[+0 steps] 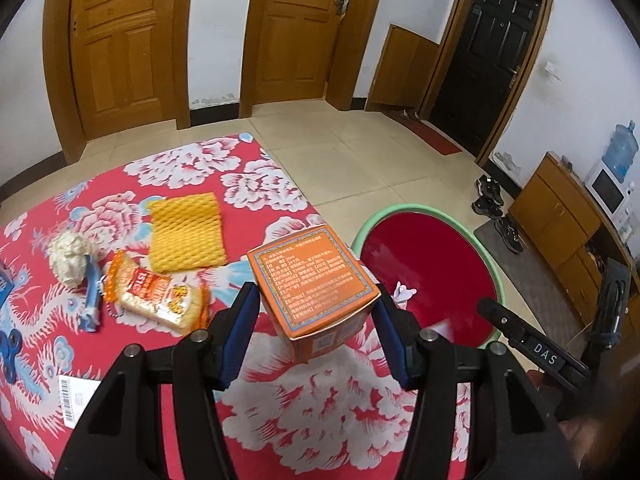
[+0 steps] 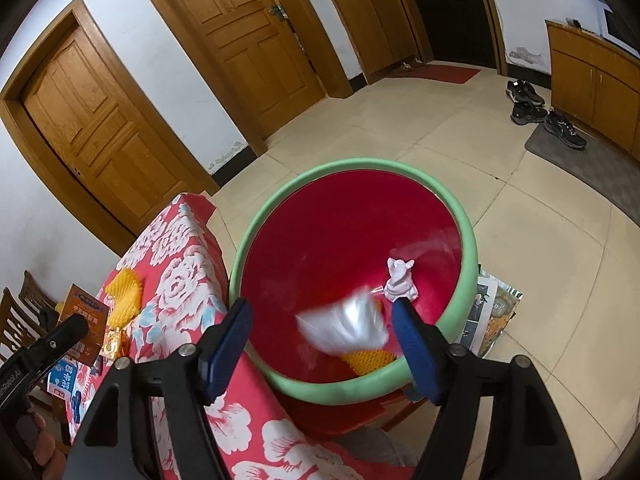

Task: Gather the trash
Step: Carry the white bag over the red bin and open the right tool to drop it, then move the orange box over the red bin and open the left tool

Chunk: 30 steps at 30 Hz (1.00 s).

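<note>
My left gripper (image 1: 316, 312) is shut on an orange box (image 1: 314, 284) and holds it above the table's right edge, near the red basin with a green rim (image 1: 494, 276). On the floral cloth lie a yellow foam net (image 1: 186, 234), a snack packet (image 1: 156, 294) and a crumpled white tissue (image 1: 70, 256). My right gripper (image 2: 324, 344) is open over the basin (image 2: 468, 240). A blurred white wrapper (image 2: 346, 326) is between its fingers, in the air above the basin. A crumpled tissue (image 2: 400, 282) and a yellow net (image 2: 368, 360) lie inside the basin.
The table with the red floral cloth (image 1: 280, 420) stands left of the basin. A blue wrapper (image 1: 92, 300), a white label (image 1: 76, 400) and a blue spinner (image 1: 12, 344) lie on it. Shoes (image 2: 548, 116) and a cabinet (image 2: 596, 76) stand at the far right. Papers (image 2: 492, 316) lie beside the basin.
</note>
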### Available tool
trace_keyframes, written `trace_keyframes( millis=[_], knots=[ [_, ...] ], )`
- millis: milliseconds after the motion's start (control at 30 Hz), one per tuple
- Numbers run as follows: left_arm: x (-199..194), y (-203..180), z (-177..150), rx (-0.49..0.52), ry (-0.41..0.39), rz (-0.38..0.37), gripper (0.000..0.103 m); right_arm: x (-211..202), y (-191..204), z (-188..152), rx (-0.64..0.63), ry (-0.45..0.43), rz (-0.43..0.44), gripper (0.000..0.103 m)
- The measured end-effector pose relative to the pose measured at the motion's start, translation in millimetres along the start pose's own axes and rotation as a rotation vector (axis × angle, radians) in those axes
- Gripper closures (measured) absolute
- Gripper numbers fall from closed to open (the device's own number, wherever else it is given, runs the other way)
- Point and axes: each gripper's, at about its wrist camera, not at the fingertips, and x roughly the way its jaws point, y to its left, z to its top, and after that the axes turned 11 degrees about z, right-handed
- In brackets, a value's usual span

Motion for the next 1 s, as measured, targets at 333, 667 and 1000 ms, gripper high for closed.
trace_keyframes(
  millis=[333,667,1000],
  knots=[
    [14,-33,3,0.079,-0.007,-0.045,0.045,-11,-10,5,0.017,-0.029,0.012,0.025],
    [41,-70,3,0.13,0.045,-0.098,0.045,-25,-22,7,0.046,-0.064,0.005,0.024],
    [62,-94,8,0.181,0.07,-0.101,0.045,-28,-37,8,0.088,-0.076,-0.013,0.024]
  ],
)
